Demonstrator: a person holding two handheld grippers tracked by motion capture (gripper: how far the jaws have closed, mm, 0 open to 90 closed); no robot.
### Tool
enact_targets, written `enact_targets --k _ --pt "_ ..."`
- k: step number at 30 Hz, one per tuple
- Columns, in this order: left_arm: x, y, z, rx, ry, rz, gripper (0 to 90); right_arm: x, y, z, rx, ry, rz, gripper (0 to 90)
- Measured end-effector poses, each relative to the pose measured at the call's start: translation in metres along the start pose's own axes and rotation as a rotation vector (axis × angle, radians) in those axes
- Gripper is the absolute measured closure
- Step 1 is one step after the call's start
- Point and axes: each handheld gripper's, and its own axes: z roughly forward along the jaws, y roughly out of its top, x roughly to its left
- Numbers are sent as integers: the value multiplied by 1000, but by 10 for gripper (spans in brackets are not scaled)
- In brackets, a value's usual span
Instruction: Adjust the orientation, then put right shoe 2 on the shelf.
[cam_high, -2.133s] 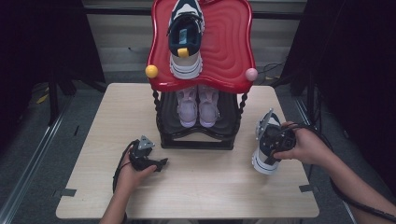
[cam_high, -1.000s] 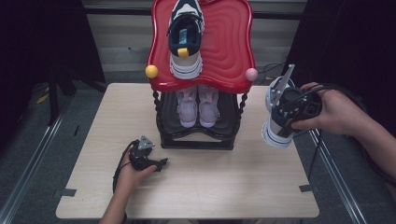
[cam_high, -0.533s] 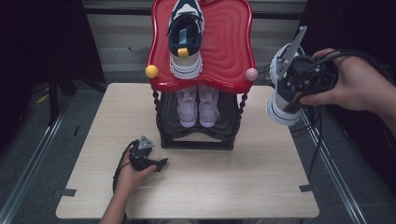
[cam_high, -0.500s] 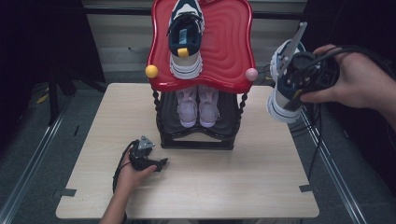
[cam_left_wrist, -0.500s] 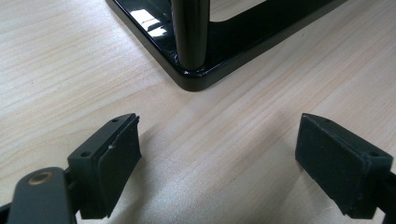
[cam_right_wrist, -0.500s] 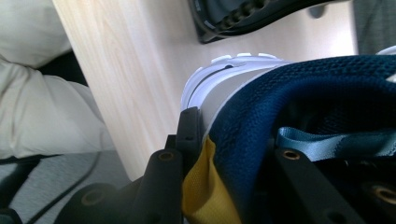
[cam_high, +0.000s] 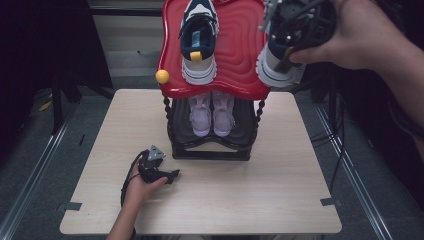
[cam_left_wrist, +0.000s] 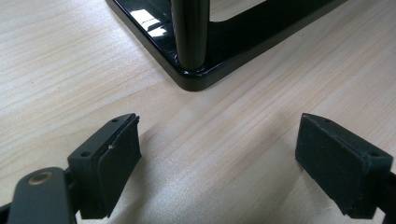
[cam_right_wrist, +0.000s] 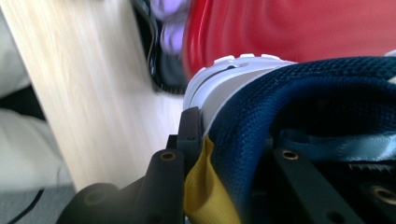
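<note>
A navy and white sneaker hangs over the right edge of the red top tray, heel up. My right gripper is shut on its heel collar. In the right gripper view the jaws of my right gripper pinch the navy mesh collar and yellow tab of the sneaker, one jaw outside and one inside. A matching sneaker lies on the tray. My left gripper rests on the table by the rack's front left corner. Seen close up, the left gripper is open over bare wood.
The rack's black base and post stand just ahead of the left jaws. A pair of lavender shoes sits on the lower shelf. A yellow ball caps the tray's left corner. The wooden table lies in front of the rack.
The right hand has lifted the sneaker from the table's right side up and inward to the right edge of the red tray. The left gripper has not moved.
</note>
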Motion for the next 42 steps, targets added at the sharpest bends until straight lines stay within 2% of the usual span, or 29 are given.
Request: enact_targets --k 4,5,8,13,15,17,19,21,25,38,42 --pt "0 0 0 0 0 1 136 -5 21 15 7 -34 -39 737" --pt "-1 0 0 -3 -3 -12 136 -6 27 20 12 -46 -48 740" --pt "0 0 0 -4 0 -4 136 -10 38 32 6 -40 -71 740" --pt "0 0 0 -5 0 -4 135 -14 53 51 48 -43 -120 739" --pt "-1 0 0 -4 -4 -8 135 -17 58 57 44 -35 -117 739" --pt "-1 0 0 -4 -4 -8 134 -19 62 61 52 -50 -135 739" --pt "0 0 0 3 -6 3 134 -22 64 64 57 -45 -139 738" --pt "0 0 0 2 -8 0 134 -24 66 67 60 -35 -122 737" --pt "0 0 0 2 -9 1 133 -25 67 73 66 -31 -129 735" --pt "0 0 0 3 -7 5 133 -26 71 77 42 -17 -142 729" --pt "0 0 0 4 -7 5 133 -26 73 78 56 -9 -156 726"
